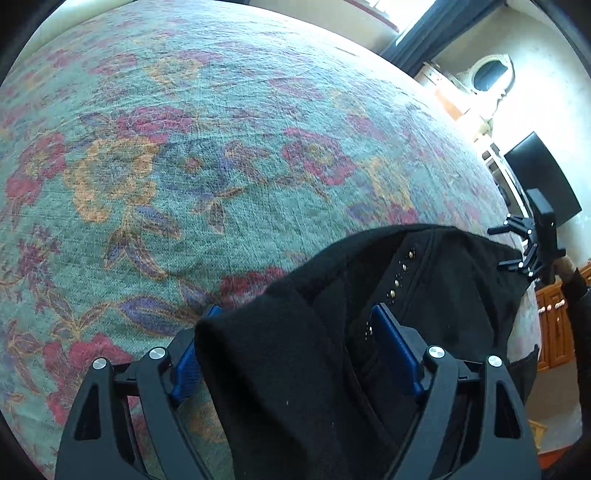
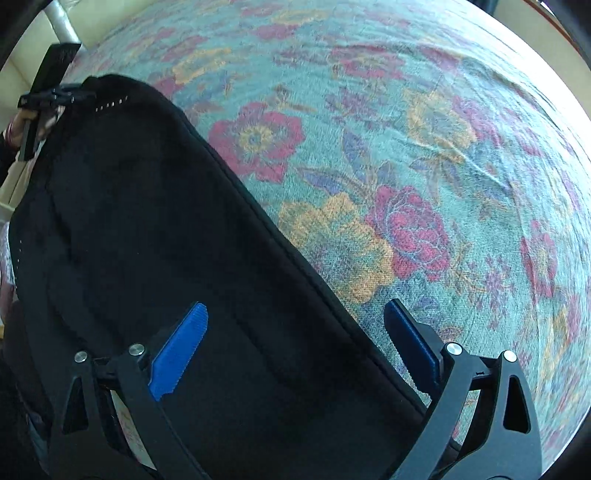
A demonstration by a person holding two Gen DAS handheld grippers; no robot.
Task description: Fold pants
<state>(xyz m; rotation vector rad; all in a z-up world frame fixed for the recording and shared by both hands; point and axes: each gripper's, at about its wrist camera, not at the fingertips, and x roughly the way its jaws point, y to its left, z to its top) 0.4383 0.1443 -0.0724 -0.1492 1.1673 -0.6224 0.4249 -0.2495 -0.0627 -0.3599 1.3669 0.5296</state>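
Observation:
Black pants (image 1: pixel 424 295) with a row of small metal studs (image 1: pixel 400 273) hang between the two grippers above a floral bedspread (image 1: pixel 221 166). My left gripper (image 1: pixel 299 343) has its blue pads wide apart with a bunched corner of the pants draped between them. My right gripper (image 2: pixel 295 339) also has its blue pads wide apart, with the pants (image 2: pixel 147 240) stretched across the gap. Each gripper shows at the pants' far end in the other view: the right one (image 1: pixel 532 243), the left one (image 2: pixel 48 99). Whether the cloth is pinched further back is hidden.
The bedspread (image 2: pixel 406 184), green with red, yellow and purple flowers, fills both views beneath the pants. A dark monitor (image 1: pixel 543 181), a white mirror frame (image 1: pixel 487 74) and wooden cabinets (image 1: pixel 554 325) stand at the right. A cream wall and pipe (image 2: pixel 62 22) are at the upper left.

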